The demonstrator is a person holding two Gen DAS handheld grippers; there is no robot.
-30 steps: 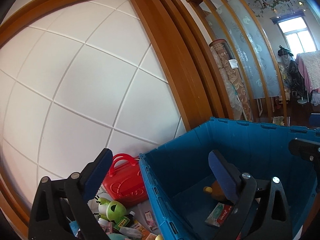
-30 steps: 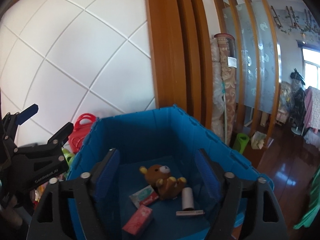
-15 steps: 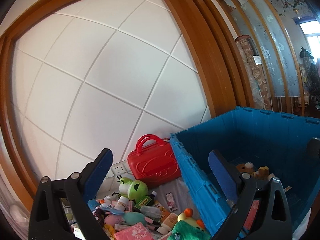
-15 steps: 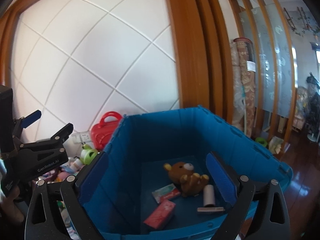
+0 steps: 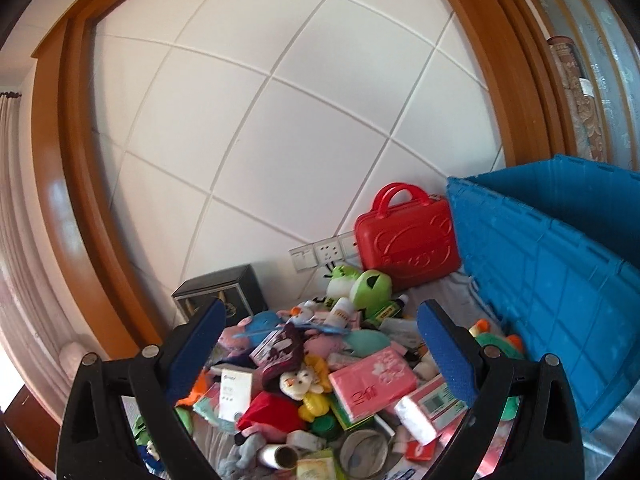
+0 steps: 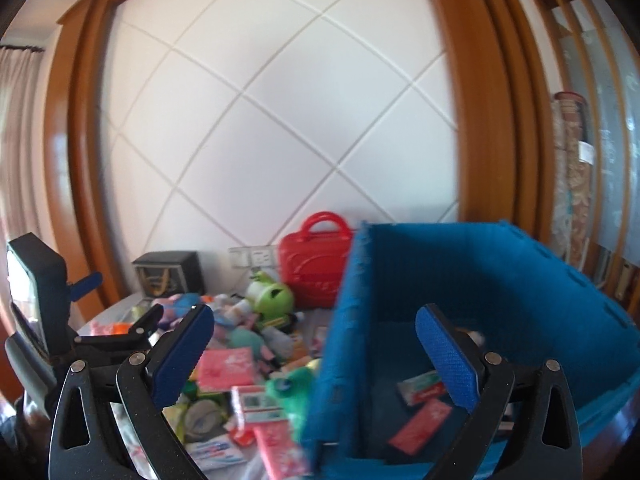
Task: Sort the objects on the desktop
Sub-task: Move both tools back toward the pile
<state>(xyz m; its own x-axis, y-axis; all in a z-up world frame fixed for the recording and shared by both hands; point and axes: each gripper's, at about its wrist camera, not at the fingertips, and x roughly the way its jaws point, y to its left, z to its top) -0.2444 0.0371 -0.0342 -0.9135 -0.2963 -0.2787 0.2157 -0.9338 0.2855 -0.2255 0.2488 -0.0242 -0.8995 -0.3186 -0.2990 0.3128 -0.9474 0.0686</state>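
Pink tissue pack (image 5: 372, 383), left of blue crate (image 5: 560, 300): soft, light, pinching across flat sides; 2 grippers gaping, empty.

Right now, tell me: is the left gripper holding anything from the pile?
No. The left gripper stands wide open above the pile of toys and packets, with nothing between its blue pads.
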